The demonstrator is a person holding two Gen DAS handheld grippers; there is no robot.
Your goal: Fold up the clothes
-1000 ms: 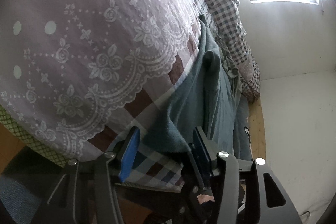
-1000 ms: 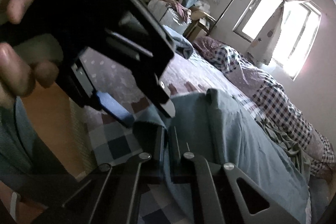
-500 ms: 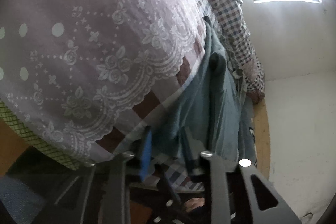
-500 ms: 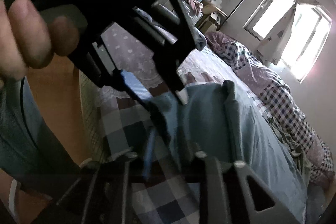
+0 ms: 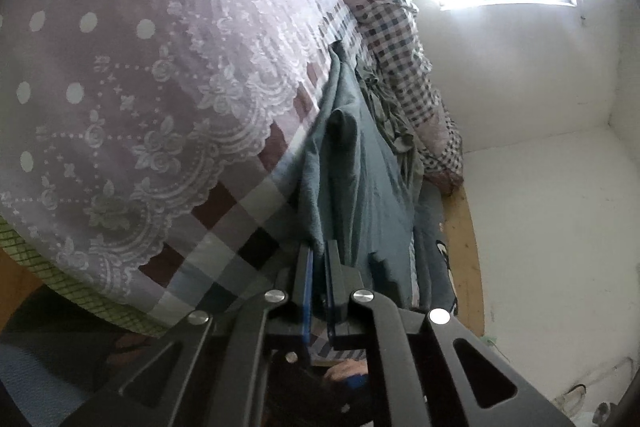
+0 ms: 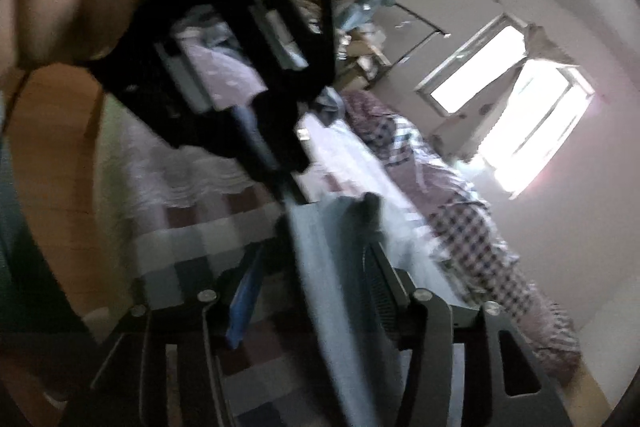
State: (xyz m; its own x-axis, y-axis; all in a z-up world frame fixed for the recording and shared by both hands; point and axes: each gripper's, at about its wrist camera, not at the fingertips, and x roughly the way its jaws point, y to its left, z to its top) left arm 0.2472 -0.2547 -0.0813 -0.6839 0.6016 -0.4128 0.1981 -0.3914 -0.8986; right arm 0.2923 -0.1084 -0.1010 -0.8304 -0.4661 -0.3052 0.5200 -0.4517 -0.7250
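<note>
A teal-grey garment lies stretched along the bed's right side. My left gripper is shut on its near edge, the cloth pinched between the blue-padded fingers. In the blurred right wrist view the same garment runs between the fingers of my right gripper, which stand wide apart. The left gripper shows there too, held by a hand, pinching the cloth's edge just above.
The bed carries a lilac lace-trimmed cover over a checked sheet. A gingham quilt is heaped by the white wall. Wooden floor lies beside the bed. Boxes and a clothes rack stand at the far wall near a bright window.
My left gripper has shut on the garment's edge. My right gripper, shut on the cloth a second ago, has opened wide. The right view has swung and blurred.
</note>
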